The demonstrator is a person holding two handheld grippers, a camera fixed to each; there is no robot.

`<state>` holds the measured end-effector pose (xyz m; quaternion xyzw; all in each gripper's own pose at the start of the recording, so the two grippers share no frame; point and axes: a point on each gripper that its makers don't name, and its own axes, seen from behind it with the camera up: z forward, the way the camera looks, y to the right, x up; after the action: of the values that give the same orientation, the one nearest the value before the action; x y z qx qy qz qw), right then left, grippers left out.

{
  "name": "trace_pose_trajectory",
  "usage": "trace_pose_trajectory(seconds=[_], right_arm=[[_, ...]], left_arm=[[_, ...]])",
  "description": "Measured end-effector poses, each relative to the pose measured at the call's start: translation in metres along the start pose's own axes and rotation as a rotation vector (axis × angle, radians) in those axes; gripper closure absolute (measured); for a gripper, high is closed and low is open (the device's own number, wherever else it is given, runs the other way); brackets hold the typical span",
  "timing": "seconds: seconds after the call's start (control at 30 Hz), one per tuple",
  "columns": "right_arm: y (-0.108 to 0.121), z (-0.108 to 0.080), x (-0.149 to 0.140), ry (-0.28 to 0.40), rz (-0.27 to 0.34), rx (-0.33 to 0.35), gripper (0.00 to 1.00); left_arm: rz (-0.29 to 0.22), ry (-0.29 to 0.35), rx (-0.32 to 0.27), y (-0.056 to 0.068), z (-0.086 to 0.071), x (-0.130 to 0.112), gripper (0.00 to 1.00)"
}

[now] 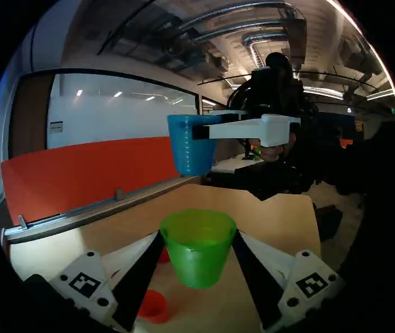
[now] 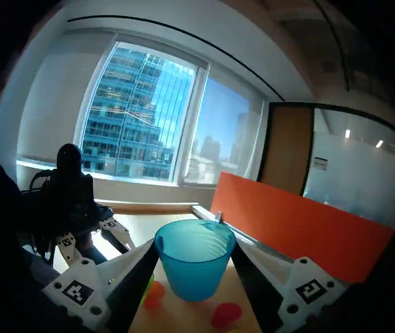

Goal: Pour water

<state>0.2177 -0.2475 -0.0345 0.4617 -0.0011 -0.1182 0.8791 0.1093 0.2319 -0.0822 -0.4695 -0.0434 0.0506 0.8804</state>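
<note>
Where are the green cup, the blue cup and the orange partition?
green cup (image 1: 198, 254): left gripper view, on its front wall.
blue cup (image 2: 194, 265): right gripper view, on its front wall.
orange partition (image 2: 303, 227): right gripper view, on its flat face.

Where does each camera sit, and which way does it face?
Left gripper view: on the left gripper, facing over its green cup toward the right gripper, blue cup and a hand.
Right gripper view: on the right gripper, facing the window over the blue cup.
Shared: blue cup, orange partition.
</note>
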Motion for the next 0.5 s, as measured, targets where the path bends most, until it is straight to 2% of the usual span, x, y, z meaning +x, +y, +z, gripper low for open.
trace_pose_trajectory(seconds=[0.27, 0.5], right_arm=[[0.006, -0.014, -0.031, -0.054, 0.008, -0.013, 0.1], [0.002, -0.021, -0.053, -0.093, 0.014, -0.002, 0.09]], left_arm=[[0.011, -0.055, -0.017, 0.004, 0.005, -0.02, 0.14], [0.016, -0.103, -0.033, 0.007, 0.01, -0.036, 0.14]])
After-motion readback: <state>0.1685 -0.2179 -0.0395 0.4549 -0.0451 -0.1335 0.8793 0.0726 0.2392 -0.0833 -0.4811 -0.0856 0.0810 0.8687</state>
